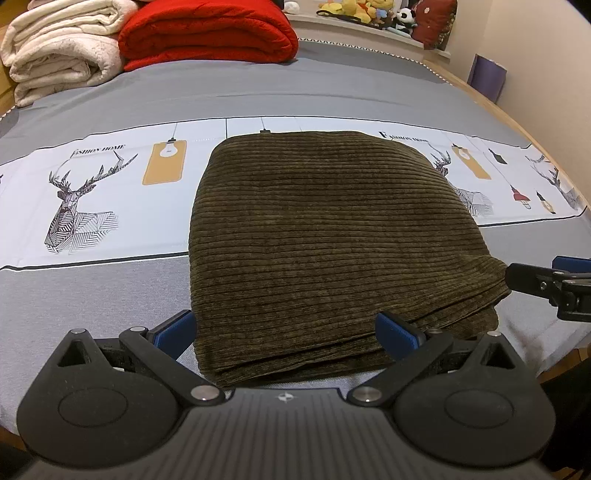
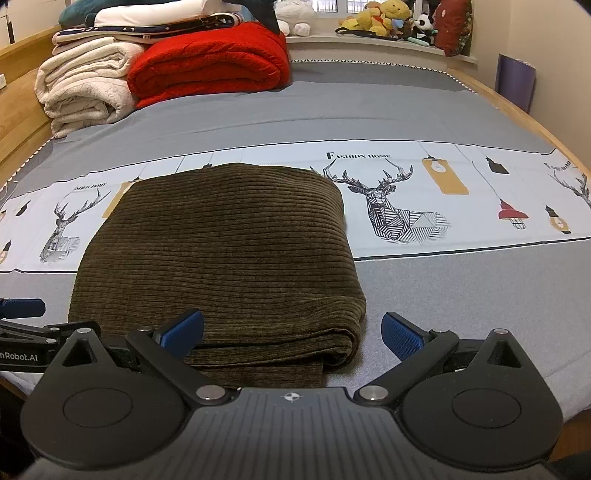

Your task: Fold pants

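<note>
The olive-brown corduroy pants (image 1: 325, 236) lie folded into a thick rectangle on the bed, also in the right wrist view (image 2: 221, 258). My left gripper (image 1: 288, 332) is open and empty, its blue pads either side of the stack's near left edge. My right gripper (image 2: 293, 332) is open and empty at the stack's near right corner, where the folded layers show. The right gripper's fingers (image 1: 535, 280) show at the right edge of the left wrist view; the left gripper's fingers (image 2: 22, 308) show at the left edge of the right wrist view.
The bed sheet (image 2: 406, 288) is grey with a white deer-print band. A folded red blanket (image 2: 210, 62) and cream blankets (image 2: 85, 88) are stacked at the far left. Plush toys (image 2: 388, 18) sit on a ledge behind. The wooden bed frame (image 2: 517, 110) runs along the right.
</note>
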A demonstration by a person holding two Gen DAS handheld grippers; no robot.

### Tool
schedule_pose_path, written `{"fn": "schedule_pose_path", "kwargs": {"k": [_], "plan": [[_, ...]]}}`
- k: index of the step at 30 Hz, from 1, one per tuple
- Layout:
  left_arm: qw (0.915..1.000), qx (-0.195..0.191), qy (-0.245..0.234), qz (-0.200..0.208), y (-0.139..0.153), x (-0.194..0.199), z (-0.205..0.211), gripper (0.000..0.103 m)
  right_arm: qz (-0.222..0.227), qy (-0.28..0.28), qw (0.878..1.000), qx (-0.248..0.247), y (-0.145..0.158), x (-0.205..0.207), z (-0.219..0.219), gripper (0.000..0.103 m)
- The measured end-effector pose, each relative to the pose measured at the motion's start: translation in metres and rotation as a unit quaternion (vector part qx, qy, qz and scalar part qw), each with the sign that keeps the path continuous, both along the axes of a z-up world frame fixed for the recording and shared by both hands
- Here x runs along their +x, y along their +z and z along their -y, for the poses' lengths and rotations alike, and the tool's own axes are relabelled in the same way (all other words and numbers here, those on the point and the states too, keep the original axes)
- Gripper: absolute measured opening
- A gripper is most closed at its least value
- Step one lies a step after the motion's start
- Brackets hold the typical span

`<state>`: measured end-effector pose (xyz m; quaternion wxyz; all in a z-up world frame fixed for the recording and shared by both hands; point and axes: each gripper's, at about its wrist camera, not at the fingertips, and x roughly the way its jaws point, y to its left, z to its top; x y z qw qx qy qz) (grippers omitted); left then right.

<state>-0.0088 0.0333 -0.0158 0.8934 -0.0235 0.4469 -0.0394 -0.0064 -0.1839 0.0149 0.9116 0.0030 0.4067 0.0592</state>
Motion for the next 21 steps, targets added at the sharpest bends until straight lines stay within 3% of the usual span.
{"fn": "schedule_pose_path", "kwargs": {"k": [21], "plan": [[1.0000,-0.003,-0.007,0.000,0.0004,-0.0013,-0.0002,0.103,-0.002,0.003,1.000,0.000,-0.0016,0.0000,-0.0026,0.102]]}}
